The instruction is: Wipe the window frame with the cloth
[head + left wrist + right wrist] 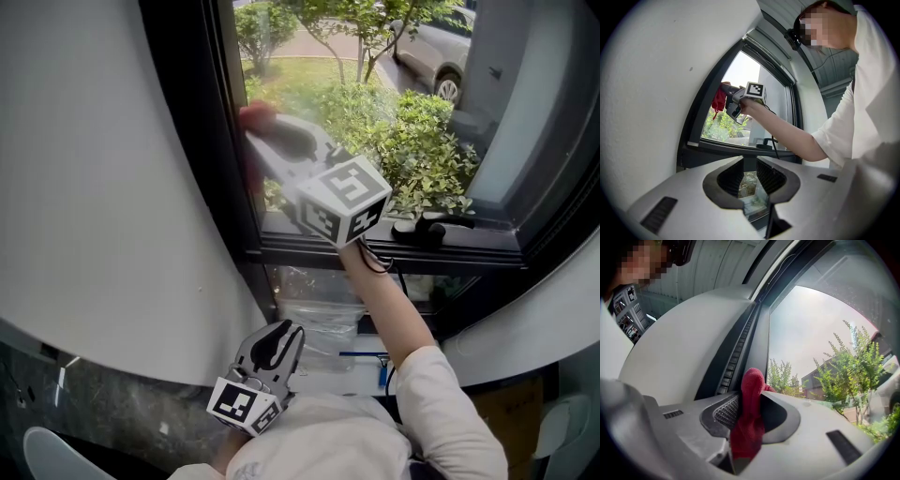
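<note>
Greenery is seen through the glass (pixel 375 103) ahead of the right claw (pixel 258 131). Just left of that claw runs the dark window frame (pixel 202 112). The red cloth (pixel 749 418) is pinched between its jaws, only a short tip being exposed. The left claw (pixel 275 345) is held low, jaws slightly parted, with nothing between them. If the cloth were dragged hard along the frame, it could be pulled free, or bare jaw tips could be scraped on the frame.

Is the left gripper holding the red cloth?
No, the left gripper has its jaws apart with nothing between them; the red cloth is pinched in the right gripper.
</note>
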